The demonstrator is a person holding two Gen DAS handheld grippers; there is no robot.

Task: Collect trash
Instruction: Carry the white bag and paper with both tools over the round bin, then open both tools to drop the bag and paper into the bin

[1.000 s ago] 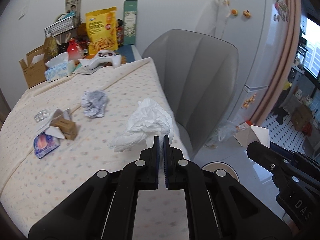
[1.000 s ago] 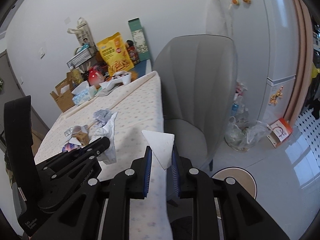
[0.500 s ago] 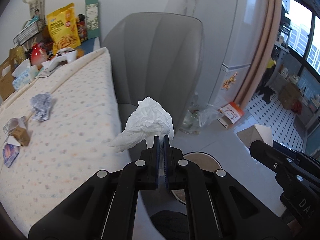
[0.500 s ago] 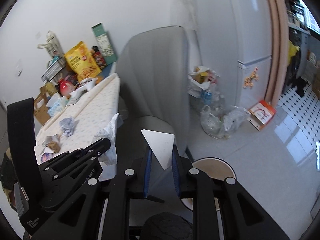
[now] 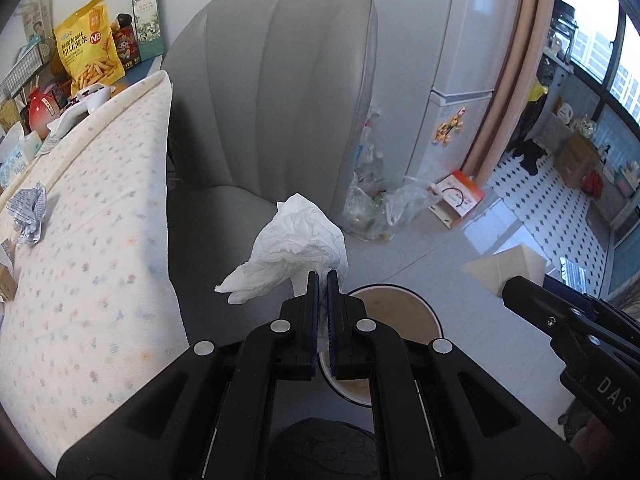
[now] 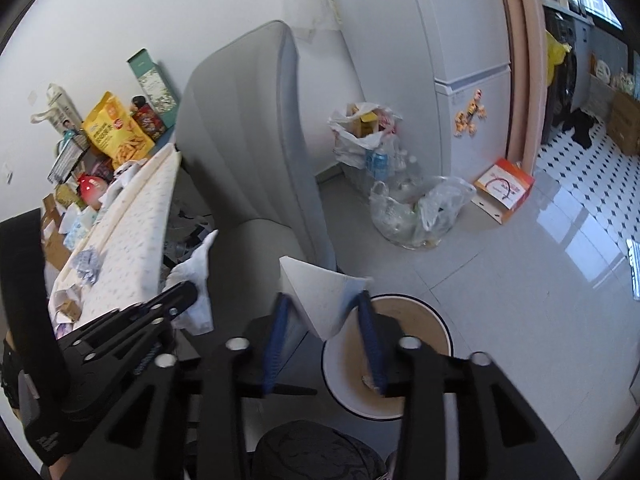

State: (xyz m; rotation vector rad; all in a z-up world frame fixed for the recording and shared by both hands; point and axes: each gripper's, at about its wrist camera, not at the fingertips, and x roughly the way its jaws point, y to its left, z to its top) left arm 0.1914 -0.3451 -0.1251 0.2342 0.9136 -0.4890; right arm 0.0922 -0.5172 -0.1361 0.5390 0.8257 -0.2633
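My left gripper [image 5: 322,280] is shut on a crumpled white tissue [image 5: 292,248] and holds it in the air above a round white bin with a brown inside [image 5: 394,316]. My right gripper [image 6: 322,300] has its jaws apart, and a white triangular paper carton [image 6: 320,300] sits loosely between them, right over the bin [image 6: 412,332]. The carton also shows in the left wrist view [image 5: 506,266]. A crumpled printed paper [image 5: 28,212] lies on the table [image 5: 92,240].
A grey armchair [image 5: 272,100] stands beside the table. Plastic bags of bottles [image 6: 416,212] and an orange box [image 6: 506,190] sit on the floor by the white fridge [image 6: 452,60]. Snack bags and boxes [image 5: 90,44] crowd the table's far end.
Both grippers have swung right off the table and down over the bin. The right gripper's jaws have spread, loosening the carton. The left gripper still grips the tissue.
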